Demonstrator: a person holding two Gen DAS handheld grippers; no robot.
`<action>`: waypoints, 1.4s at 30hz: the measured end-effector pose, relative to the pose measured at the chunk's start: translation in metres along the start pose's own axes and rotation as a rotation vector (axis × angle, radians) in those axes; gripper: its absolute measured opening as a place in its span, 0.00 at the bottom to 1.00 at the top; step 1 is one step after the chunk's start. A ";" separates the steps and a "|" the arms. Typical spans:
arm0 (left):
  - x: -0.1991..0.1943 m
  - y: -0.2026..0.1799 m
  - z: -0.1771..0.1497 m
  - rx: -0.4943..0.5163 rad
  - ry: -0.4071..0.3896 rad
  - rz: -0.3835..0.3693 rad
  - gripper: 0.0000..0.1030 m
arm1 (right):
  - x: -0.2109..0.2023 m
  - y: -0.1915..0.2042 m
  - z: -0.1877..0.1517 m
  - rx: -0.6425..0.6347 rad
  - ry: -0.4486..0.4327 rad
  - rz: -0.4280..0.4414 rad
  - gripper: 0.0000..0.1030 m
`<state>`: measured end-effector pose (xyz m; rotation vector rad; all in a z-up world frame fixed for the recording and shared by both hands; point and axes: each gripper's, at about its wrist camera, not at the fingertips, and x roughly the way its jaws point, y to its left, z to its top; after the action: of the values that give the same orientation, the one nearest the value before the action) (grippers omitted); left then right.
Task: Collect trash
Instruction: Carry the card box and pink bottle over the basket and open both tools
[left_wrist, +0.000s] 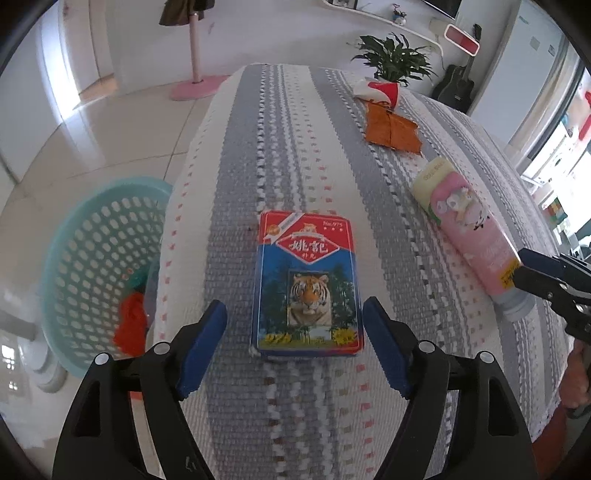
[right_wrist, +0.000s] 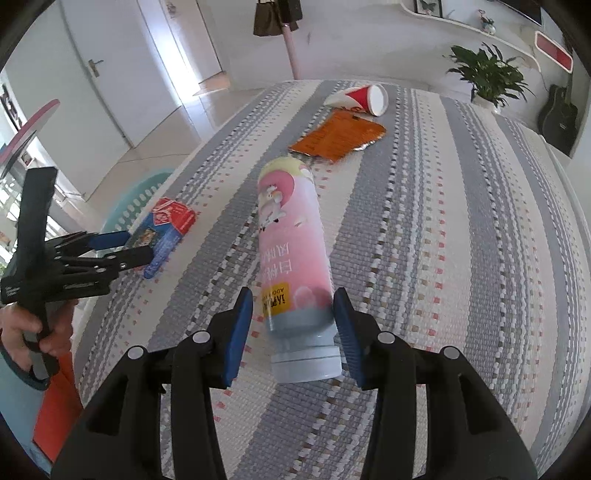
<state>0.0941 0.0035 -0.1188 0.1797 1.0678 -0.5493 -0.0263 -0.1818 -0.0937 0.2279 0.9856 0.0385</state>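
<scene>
Blue pads of the left gripper (left_wrist: 295, 343) stand wide open, either side of the near end of the card box (left_wrist: 306, 284), holding nothing; right gripper (right_wrist: 293, 332) likewise open, straddling the cap end of the pink tube (right_wrist: 291, 243), right pad close to touching, no grip yet; judgement: advance each a little so the pads seat past the ends, then close squarely. Box lies near the table's left edge (left_wrist: 177, 229); teal basket (left_wrist: 92, 258) just below that edge; orange wrapper (right_wrist: 340, 136) and paper cup (right_wrist: 364, 98) well apart at the far end.
</scene>
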 end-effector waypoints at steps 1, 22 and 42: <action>0.001 -0.001 0.002 0.004 0.000 -0.004 0.73 | -0.001 0.001 0.001 -0.005 -0.007 -0.003 0.45; -0.013 -0.007 0.016 0.012 -0.158 0.053 0.56 | 0.045 0.017 0.034 -0.031 0.056 -0.201 0.57; -0.122 0.158 0.040 -0.359 -0.395 0.092 0.56 | 0.043 0.183 0.129 -0.087 -0.080 0.118 0.45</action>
<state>0.1618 0.1638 -0.0125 -0.1889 0.7513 -0.2857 0.1176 -0.0199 -0.0220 0.2060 0.8880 0.1783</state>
